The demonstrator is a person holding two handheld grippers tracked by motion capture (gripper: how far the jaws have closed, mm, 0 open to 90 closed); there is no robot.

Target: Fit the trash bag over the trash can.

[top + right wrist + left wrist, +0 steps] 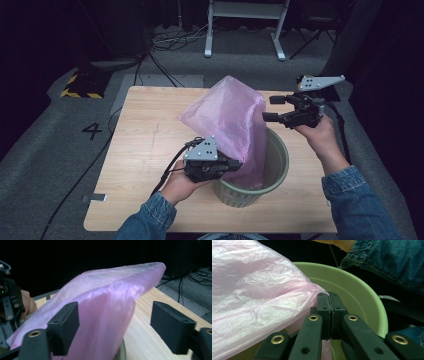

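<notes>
the left gripper [239, 165] has its jaws pressed together on a pinch of the thin pink plastic bag [227, 122], just above the near rim of the round pale green plastic bin [277, 167]. the right gripper [269, 108] hangs beside the bag's far edge with its jaws wide apart, gripping nothing; in its own view the film passes behind the left pad, and whether it touches is hard to tell. the bag billows up and leftward, its lower end dropping into the bin, hiding much of the bin's inside and left rim. the bin stands on the light wooden table [145, 150]. beyond lie black cables [165, 42] and a white metal frame [245, 25] in dim surroundings.
</notes>
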